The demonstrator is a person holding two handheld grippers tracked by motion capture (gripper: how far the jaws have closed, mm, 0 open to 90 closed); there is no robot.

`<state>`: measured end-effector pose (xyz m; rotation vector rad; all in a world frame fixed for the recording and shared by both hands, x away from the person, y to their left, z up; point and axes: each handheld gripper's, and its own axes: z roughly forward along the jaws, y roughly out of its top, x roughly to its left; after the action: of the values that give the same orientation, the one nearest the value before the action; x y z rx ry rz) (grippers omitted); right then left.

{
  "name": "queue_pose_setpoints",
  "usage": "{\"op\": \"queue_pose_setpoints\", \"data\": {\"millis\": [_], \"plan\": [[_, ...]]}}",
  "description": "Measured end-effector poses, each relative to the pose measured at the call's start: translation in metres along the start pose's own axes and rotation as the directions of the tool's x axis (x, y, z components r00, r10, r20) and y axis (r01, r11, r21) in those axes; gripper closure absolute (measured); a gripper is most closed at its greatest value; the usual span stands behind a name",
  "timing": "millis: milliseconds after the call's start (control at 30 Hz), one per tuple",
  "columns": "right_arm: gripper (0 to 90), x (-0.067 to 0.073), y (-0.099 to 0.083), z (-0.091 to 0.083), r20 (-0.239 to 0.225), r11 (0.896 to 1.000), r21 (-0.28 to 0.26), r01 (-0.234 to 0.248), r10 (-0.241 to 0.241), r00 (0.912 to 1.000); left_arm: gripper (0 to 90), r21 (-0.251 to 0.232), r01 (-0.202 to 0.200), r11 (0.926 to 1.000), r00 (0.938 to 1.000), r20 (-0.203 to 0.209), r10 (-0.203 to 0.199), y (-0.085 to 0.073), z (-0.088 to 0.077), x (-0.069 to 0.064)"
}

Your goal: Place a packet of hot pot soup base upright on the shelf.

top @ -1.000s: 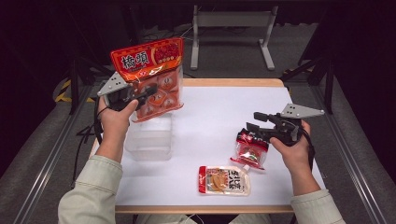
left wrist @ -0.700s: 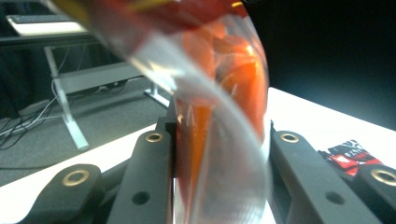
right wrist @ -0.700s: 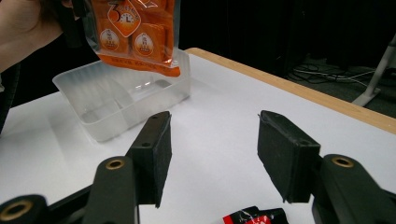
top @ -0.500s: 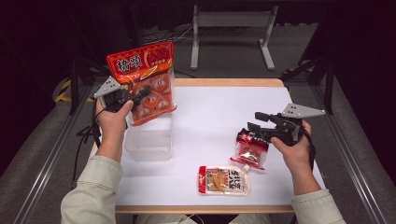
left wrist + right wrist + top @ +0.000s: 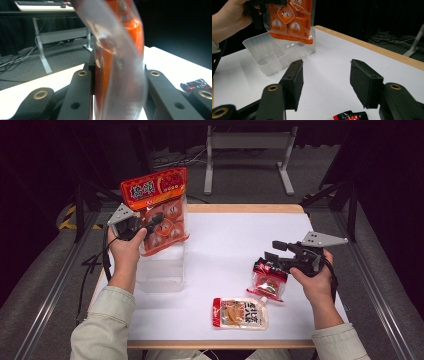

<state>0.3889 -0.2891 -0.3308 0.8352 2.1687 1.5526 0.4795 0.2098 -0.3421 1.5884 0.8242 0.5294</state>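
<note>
Snack bag [image 5: 157, 210], orange and red, hangs upright just above the clear tub [image 5: 161, 269], long side up and down. I grip it tight in my left gripper [image 5: 145, 226]; that hand is nearest the tub. I think it drops straight in. My right gripper [image 5: 270, 256] waits, jaws apart, far from the tub.

Worktop [image 5: 225, 235] layout. Left: a tub [image 5: 160, 270] on the worktop, with a bag [image 5: 159, 210] held upright above its far edge in the left tool [image 5: 150, 224]. Right: the right tool [image 5: 272, 257], above the worktop, just over a small packet [image 5: 267, 281] lying there. Near edge, centre: a flat pouch [image 5: 240, 313], just left of and nearer than the packet.
</note>
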Motion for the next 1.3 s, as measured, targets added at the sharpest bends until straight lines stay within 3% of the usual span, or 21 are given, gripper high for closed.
{"op": "queue_pose_setpoints", "data": {"millis": [67,200,500,533,567,667,733,867,1067,1167,1233,1300], "plan": [[45.2,0.0,0.0,0.001,-0.002,1.0,0.004,0.0,0.0,1.0,70.5,-0.003,0.001,1.0,1.0,-0.008,-0.001,0.0,0.0,0.0],[45.1,0.001,-0.001,0.002,-0.009,1.0,0.005,0.0,0.0,1.0,70.4,-0.001,0.014,0.9999,0.9966,-0.081,-0.014,-0.001,-0.002,-0.002],[44.9,0.003,-0.001,0.004,-0.025,1.0,0.009,0.008,-0.008,0.9996,70.3,0.006,-0.002,1.0,0.992,-0.127,0.002,-0.009,-0.005,-0.004],[44.8,0.003,-0.001,0.004,-0.027,1.0,0.01,0.009,-0.009,0.9996,70.3,0.089,-0.046,0.995,0.9886,-0.139,0.058,-0.011,-0.004,-0.006],[44.8,0.003,-0.001,0.004,-0.03,1.0,0.009,0.009,-0.009,0.9995,70.3,0.14,-0.078,0.987,0.9839,-0.148,0.099,-0.014,-0.001,-0.008],[44.8,0.004,-0.001,0.005,-0.031,1.0,0.012,0.012,-0.012,0.9995,70.3,0.192,-0.106,0.9758,0.984,-0.121,0.131,-0.022,0.007,-0.011],[44.7,0.004,-0.001,0.006,-0.034,1.0,0.014,0.012,-0.011,0.9994,70.4,0.184,-0.123,0.9752,0.9826,-0.115,0.146,-0.02,0.01,-0.016],[44.6,0.004,-0.001,0.007,-0.036,1.0,0.016,0.013,-0.013,0.9993,70.3,0.207,-0.116,0.9714,0.9856,-0.097,0.138,-0.02,0.016,-0.018],[44.6,0.004,-0.002,0.008,-0.041,1.0,0.016,0.012,-0.011,0.9991,70.5,0.16,-0.076,0.9843,0.9923,-0.085,0.09,-0.018,0.023,-0.018],[44.5,0.003,-0.002,0.009,-0.042,1.0,0.016,0.013,-0.012,0.999,70.5,0.153,-0.053,0.9868,0.9942,-0.085,0.067,-0.018,0.024,-0.015],[44.4,0.003,-0.003,0.009,-0.042,1.0,0.019,0.011,-0.01,0.9991,70.5,0.183,-0.048,0.982,0.9964,-0.06,0.059,-0.02,0.027,-0.012],[44.4,0.003,-0.003,0.01,-0.043,1.0,0.02,0.011,-0.01,0.999,70.4,0.209,-0.005,0.9779,0.9981,-0.06,0.018,-0.021,0.028,-0.011]]}}
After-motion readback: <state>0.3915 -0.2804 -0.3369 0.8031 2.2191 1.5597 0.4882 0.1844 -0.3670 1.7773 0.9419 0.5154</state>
